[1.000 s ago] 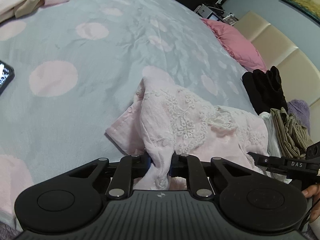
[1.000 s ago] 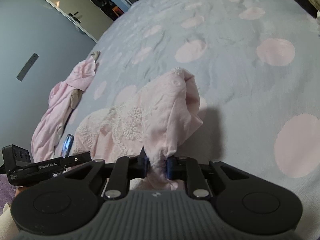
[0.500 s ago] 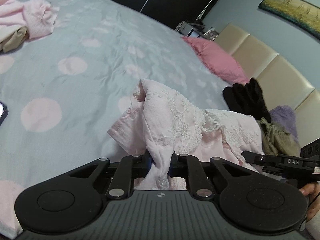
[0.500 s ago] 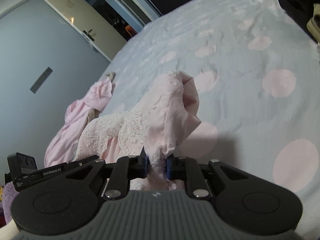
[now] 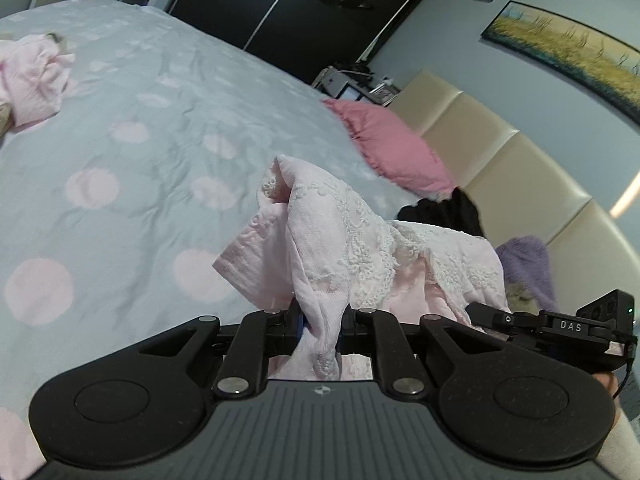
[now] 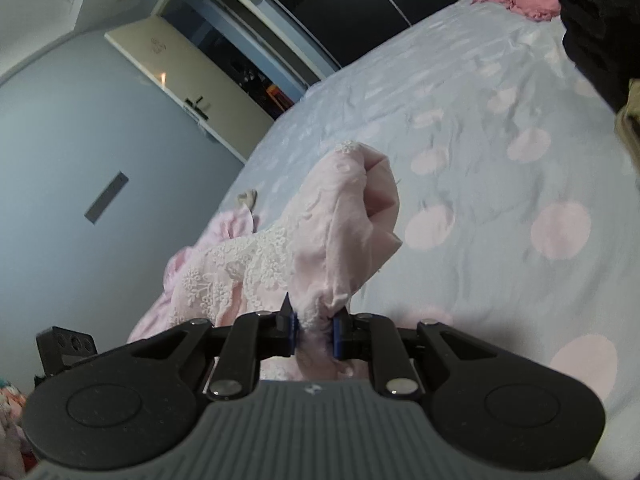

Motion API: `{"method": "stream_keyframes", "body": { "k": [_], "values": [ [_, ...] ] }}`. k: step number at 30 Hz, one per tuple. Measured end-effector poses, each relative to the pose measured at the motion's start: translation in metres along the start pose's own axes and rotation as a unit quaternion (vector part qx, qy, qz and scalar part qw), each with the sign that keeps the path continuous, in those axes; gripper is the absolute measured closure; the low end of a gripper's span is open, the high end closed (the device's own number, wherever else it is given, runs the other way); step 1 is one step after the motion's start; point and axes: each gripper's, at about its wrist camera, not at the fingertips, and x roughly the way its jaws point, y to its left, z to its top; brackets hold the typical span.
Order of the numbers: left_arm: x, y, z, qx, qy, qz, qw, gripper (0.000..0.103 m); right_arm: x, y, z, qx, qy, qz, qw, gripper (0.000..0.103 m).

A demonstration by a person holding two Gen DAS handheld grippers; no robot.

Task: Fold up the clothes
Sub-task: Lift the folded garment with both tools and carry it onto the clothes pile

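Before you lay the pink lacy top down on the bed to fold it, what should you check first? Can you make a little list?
1. Left gripper pinching the pink lacy top: ok.
2. Right gripper pinching it too: ok.
3. Top spread flat between the grippers: not ok, it hangs bunched.
4. Open space on the spotted bedspread ahead: ok.
5. Bottom hem lifted clear of the bed: cannot tell.

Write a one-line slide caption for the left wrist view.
Left gripper clamps a pink lace-trimmed garment above the spotted bedspread.
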Motion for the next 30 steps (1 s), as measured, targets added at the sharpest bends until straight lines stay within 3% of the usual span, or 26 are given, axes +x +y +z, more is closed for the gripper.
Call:
{"method": "stream_keyframes", "body": {
  "k": [6,16,22,30],
  "values": [
    [0.017,-0.044,0.03,0.016,-0.005,-0.066,0.9977,0.092,-0.042,0.007,0.04,-0.001,-0.02,-0.011,1.0,0.085],
    [0.084,-0.144,0.073,0.028,0.01,-0.19,0.9814,0.092,-0.167,0.002,0.116,-0.029,-0.085,-0.058,0.994,0.085],
    [0.142,-0.209,0.07,0.018,0.056,-0.244,0.9681,0.092,-0.244,-0.028,0.148,-0.024,-0.113,-0.124,0.986,0.085],
    [0.205,-0.259,0.04,-0.008,0.129,-0.271,0.9539,0.092,-0.304,-0.092,0.174,0.01,-0.108,-0.202,0.973,0.085]
  ]
}}
